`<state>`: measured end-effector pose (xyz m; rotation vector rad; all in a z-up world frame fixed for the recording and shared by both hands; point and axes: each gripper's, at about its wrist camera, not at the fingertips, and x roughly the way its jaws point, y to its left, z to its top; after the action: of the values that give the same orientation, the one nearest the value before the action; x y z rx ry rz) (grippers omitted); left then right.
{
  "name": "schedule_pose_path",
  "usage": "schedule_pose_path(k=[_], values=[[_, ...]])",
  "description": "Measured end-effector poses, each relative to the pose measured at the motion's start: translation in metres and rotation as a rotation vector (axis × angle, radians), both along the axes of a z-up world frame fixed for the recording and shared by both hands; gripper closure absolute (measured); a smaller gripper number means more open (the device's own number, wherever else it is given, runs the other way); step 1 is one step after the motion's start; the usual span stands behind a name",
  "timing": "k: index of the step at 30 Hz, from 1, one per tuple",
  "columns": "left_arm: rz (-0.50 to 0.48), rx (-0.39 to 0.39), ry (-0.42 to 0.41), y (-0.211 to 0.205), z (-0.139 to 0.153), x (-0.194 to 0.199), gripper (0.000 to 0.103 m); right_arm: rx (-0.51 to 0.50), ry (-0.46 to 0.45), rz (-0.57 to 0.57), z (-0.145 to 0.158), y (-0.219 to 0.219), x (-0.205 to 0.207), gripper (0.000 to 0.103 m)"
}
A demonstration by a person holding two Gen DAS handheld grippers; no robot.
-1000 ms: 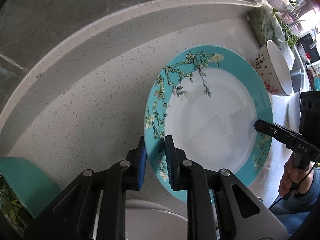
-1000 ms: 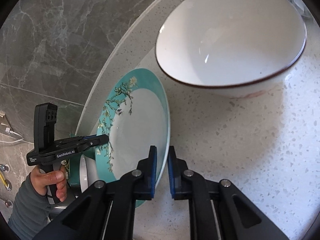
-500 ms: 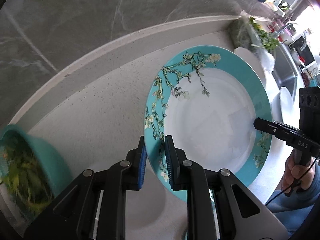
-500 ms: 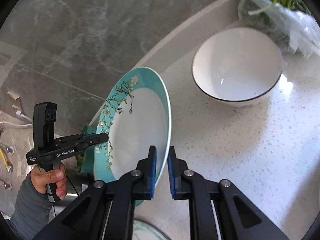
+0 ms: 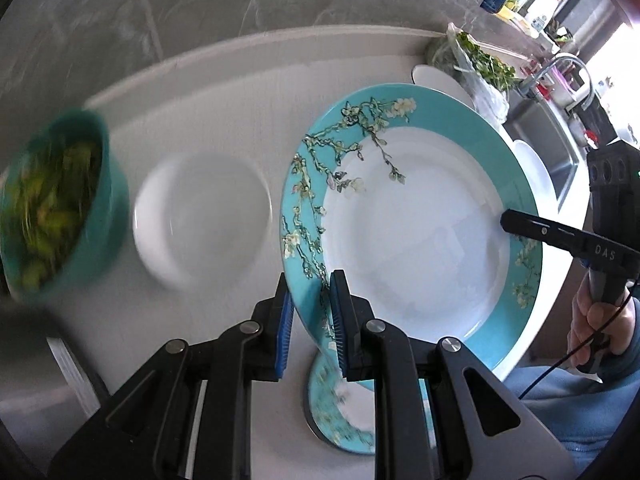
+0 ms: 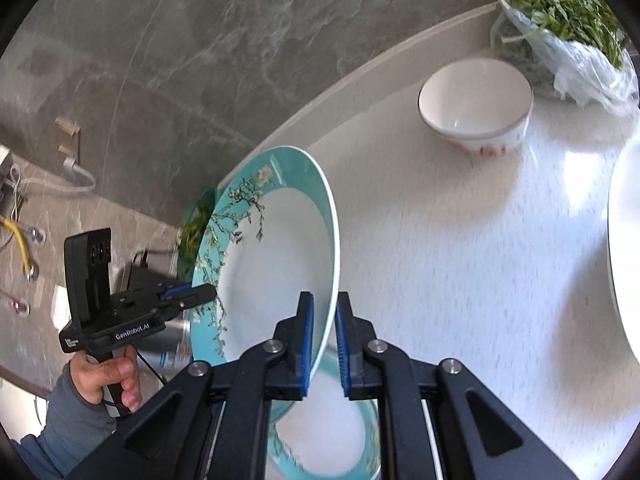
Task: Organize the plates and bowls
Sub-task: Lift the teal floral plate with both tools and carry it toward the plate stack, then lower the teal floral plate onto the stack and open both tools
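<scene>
My left gripper (image 5: 310,316) pinches the near rim of the blossom plate (image 5: 416,232), blue pads pressed on either side of its teal border. My right gripper (image 6: 322,332) is clamped on the opposite rim of the same plate (image 6: 276,256), so it hangs tilted between both tools, clear of the counter (image 6: 460,248).

Directly under my fingers lies a second blossom plate (image 6: 324,436), flat on the counter; the left view catches only its edge (image 5: 340,420).

Left of my left gripper, that view alone shows a shallow white dish (image 5: 202,216) and, beyond it, a teal bowl (image 5: 104,216) of what looks like greens, too blurred to be sure.

Ahead and right of my right gripper, its camera shows a white bowl (image 6: 476,104) standing upright, with a bag of greens (image 6: 568,40) just behind it, and a white rim (image 6: 618,264) at the far right edge.
</scene>
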<state>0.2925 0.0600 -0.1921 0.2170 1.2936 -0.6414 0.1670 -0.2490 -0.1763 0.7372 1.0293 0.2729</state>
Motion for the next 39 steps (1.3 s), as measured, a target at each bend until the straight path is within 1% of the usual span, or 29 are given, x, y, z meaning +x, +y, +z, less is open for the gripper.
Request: schedule_pose_path(k=[4, 8, 12, 19, 21, 31, 35, 39], values=[[0.034, -0.023, 0.038, 0.016, -0.016, -0.045, 0.087, -0.009, 0.032, 0.026, -0.009, 0.011, -0.017, 0.088], [0.061, -0.047, 0.076, 0.034, -0.033, -0.077, 0.086, -0.027, 0.056, 0.047, -0.018, 0.019, -0.035, 0.088], [0.08, -0.041, 0.089, 0.045, -0.05, -0.097, 0.086, -0.051, 0.066, 0.081, -0.024, 0.037, -0.048, 0.088], [0.079, -0.019, 0.089, 0.062, -0.076, -0.134, 0.084, -0.102, 0.098, 0.116, -0.044, 0.057, -0.066, 0.088], [0.081, -0.023, 0.092, 0.068, -0.079, -0.137, 0.084, -0.109, 0.107, 0.112, -0.048, 0.06, -0.069, 0.088], [0.083, -0.009, 0.086, 0.074, -0.106, -0.15, 0.084, -0.162, 0.103, 0.132, -0.062, 0.073, -0.079, 0.088], [0.081, -0.003, 0.096, 0.068, -0.117, -0.151, 0.084, -0.229, 0.095, 0.157, -0.065, 0.08, -0.079, 0.088], [0.092, -0.016, 0.091, 0.073, -0.119, -0.15, 0.084, -0.277, 0.083, 0.167, -0.064, 0.085, -0.081, 0.086]])
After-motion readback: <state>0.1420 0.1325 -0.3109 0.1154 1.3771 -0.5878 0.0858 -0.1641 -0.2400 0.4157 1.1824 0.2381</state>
